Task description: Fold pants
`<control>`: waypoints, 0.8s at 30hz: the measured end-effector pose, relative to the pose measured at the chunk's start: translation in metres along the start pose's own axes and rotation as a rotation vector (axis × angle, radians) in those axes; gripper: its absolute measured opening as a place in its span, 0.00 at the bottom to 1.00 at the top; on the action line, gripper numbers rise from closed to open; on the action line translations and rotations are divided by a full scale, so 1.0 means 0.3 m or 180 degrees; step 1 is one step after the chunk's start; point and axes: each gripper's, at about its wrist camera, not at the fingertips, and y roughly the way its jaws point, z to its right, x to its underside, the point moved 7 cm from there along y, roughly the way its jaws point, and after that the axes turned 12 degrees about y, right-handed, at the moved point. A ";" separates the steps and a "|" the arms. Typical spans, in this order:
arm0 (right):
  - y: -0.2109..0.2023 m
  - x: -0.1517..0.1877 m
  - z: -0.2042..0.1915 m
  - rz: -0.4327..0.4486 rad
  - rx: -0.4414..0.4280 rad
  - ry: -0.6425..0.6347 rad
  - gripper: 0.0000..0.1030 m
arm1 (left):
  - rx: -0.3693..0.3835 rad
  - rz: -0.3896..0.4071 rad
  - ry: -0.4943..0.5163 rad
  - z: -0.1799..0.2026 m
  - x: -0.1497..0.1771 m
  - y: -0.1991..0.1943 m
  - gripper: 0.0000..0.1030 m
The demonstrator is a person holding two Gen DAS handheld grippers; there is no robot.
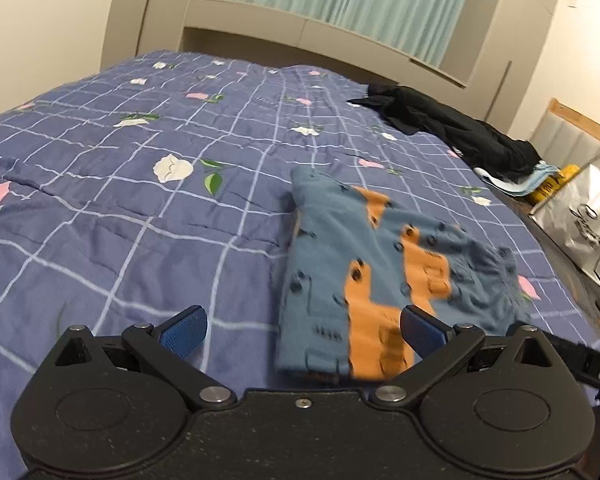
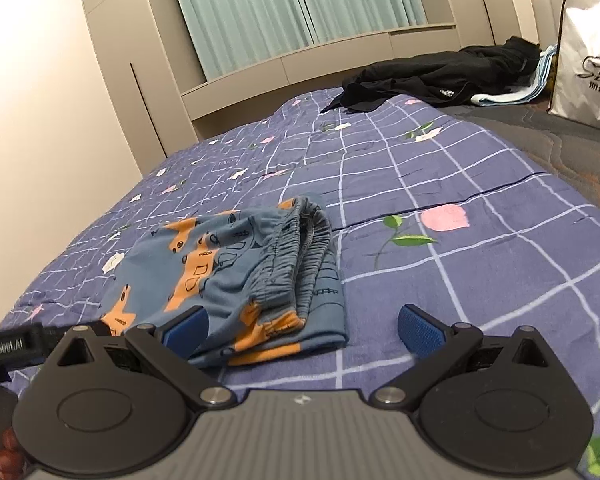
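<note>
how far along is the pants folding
Looks nearly done: the pants lie folded in a compact stack on the bed, waistband on top. Nothing in hand: left gripper and right gripper are both open, empty. At most a final tidy remains.

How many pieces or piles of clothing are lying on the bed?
2. The folded blue pants lie near both open grippers; a dark clothes pile lies at the far right corner of the bed. More garments may be hidden within that pile.
</note>
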 end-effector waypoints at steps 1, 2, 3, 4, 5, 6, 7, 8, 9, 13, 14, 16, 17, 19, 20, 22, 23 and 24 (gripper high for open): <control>0.010 -0.004 -0.002 -0.0009 -0.0002 0.0000 1.00 | -0.0005 -0.0039 -0.0018 -0.007 -0.010 0.016 1.00; 0.021 -0.011 -0.006 -0.0015 -0.0004 0.0002 1.00 | -0.0012 -0.0073 -0.0029 -0.011 -0.019 0.031 1.00; 0.036 -0.023 -0.010 -0.0025 -0.0013 0.0018 1.00 | -0.0026 -0.0098 -0.0047 -0.018 -0.027 0.043 1.00; 0.049 -0.033 -0.013 -0.0033 -0.0022 0.0044 1.00 | -0.0039 -0.0110 -0.0066 -0.025 -0.034 0.053 1.00; 0.064 -0.043 -0.015 -0.0047 -0.0034 0.0081 1.00 | -0.0049 -0.0119 -0.0089 -0.030 -0.044 0.068 1.00; 0.085 -0.056 -0.017 -0.0068 -0.0050 0.0124 1.00 | -0.0056 -0.0132 -0.0105 -0.035 -0.053 0.082 1.00; 0.104 -0.065 -0.018 -0.0087 -0.0055 0.0156 1.00 | -0.0061 -0.0153 -0.0120 -0.038 -0.062 0.096 1.00; 0.123 -0.073 -0.019 -0.0097 -0.0055 0.0182 1.00 | -0.0061 -0.0184 -0.0131 -0.039 -0.070 0.112 1.00; 0.136 -0.082 -0.021 -0.0074 -0.0048 0.0184 1.00 | -0.0057 -0.0205 -0.0139 -0.042 -0.076 0.125 1.00; 0.169 -0.091 -0.019 -0.0048 -0.0075 0.0246 1.00 | -0.0055 -0.0252 -0.0134 -0.031 -0.090 0.158 1.00; 0.170 -0.088 -0.018 -0.0031 -0.0090 0.0246 1.00 | -0.0051 -0.0262 -0.0118 -0.026 -0.092 0.162 1.00; 0.164 -0.080 -0.013 0.0019 -0.0131 0.0250 0.98 | -0.0017 -0.0271 -0.0099 -0.014 -0.094 0.164 1.00; 0.159 -0.077 -0.010 0.0047 -0.0140 0.0266 0.94 | 0.0019 -0.0277 -0.0095 -0.007 -0.095 0.164 0.99; 0.155 -0.078 0.000 0.0096 -0.0134 0.0318 0.88 | 0.0066 -0.0295 -0.0101 0.005 -0.094 0.161 0.99; 0.151 -0.077 0.004 0.0112 -0.0148 0.0346 0.84 | 0.0089 -0.0295 -0.0103 0.013 -0.095 0.157 0.99; 0.144 -0.075 0.010 0.0143 -0.0161 0.0389 0.75 | 0.0119 -0.0280 -0.0106 0.021 -0.095 0.149 0.99; 0.143 -0.074 0.012 0.0143 -0.0166 0.0402 0.69 | 0.0107 -0.0282 -0.0111 0.023 -0.096 0.146 0.99; 0.142 -0.072 0.013 0.0137 -0.0171 0.0409 0.66 | 0.0087 -0.0293 -0.0115 0.023 -0.096 0.143 0.97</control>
